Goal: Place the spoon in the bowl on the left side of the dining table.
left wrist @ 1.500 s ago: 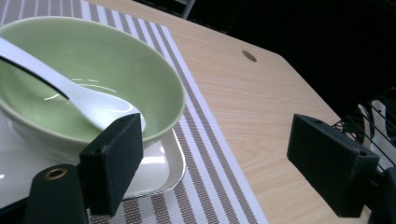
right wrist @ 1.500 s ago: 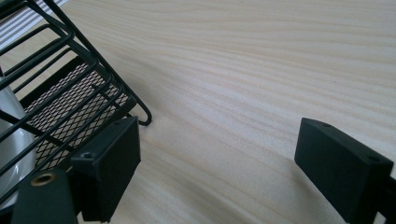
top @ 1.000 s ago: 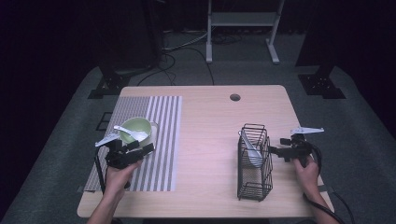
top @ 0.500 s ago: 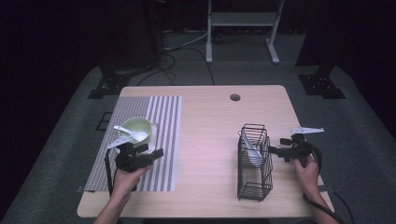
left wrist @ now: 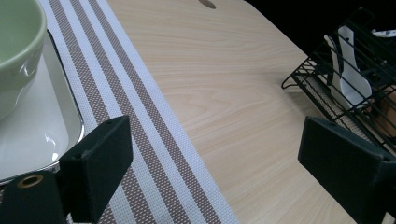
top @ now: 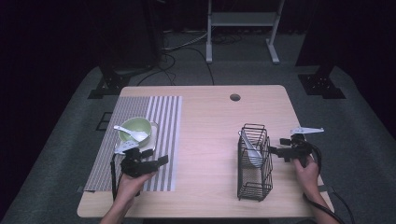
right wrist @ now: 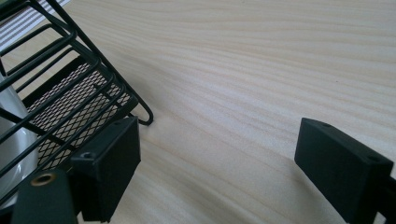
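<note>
A pale green bowl (top: pixel 136 127) with a white spoon (top: pixel 130 132) across it sits on a white tray (top: pixel 152 132) on the striped mat (top: pixel 161 140). My left gripper (top: pixel 158 161) is over the mat just nearer than the bowl, pointing right, open and empty. In the left gripper view the gripper (left wrist: pixel 219 163) has the bowl (left wrist: pixel 14 46) and tray (left wrist: pixel 32 135) at its left. A black wire rack (top: pixel 254 161) holds a white spoon (top: pixel 252 149). My right gripper (top: pixel 280 151) stands open beside the rack's right side, and its own view (right wrist: pixel 224 163) shows bare wood between the jaws.
The wooden table (top: pixel 210 121) has a round cable hole (top: pixel 235 97) at the back. Between mat and rack lies bare wood. Beyond the table stand dark floor, cables and a white frame (top: pixel 240 21).
My left gripper has drawn back from the bowl toward the near edge, shifted right and turned to point right. The right gripper has stayed still.
</note>
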